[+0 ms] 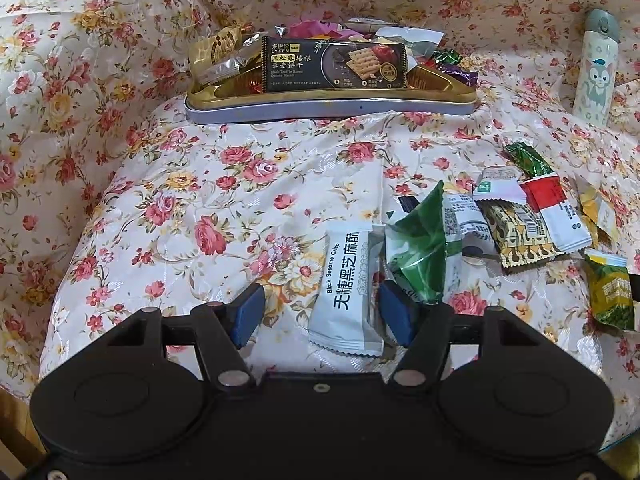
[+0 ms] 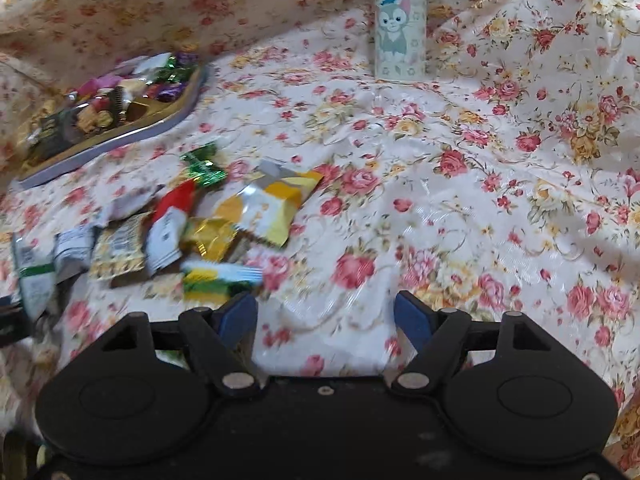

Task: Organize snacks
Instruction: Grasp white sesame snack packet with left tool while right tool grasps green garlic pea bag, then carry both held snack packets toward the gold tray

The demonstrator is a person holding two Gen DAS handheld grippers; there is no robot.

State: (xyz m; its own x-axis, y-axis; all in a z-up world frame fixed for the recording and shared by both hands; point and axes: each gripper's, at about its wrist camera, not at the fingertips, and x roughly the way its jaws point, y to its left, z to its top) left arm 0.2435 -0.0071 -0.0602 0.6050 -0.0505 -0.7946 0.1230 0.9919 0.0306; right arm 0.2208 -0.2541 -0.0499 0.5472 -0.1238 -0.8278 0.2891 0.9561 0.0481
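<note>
Left gripper (image 1: 320, 314) wide open around sesame pack (image 1: 347, 294), right gripper (image 2: 326, 322) open, empty, tin (image 1: 328, 98) of snacks, loose packets (image 1: 516, 220).

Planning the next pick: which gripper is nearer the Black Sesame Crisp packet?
Left. The left gripper straddles the Black Sesame Crisp packet, jaws open. The right gripper hovers over bare floral cloth, beyond the snack pile.

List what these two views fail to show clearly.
- Right wrist view: motion blur smears the loose snack packets; labels unreadable.
- Left wrist view: the black cracker packet hides the gold tray behind it.
- Left wrist view: the right edge cuts off the green pea packet.
</note>
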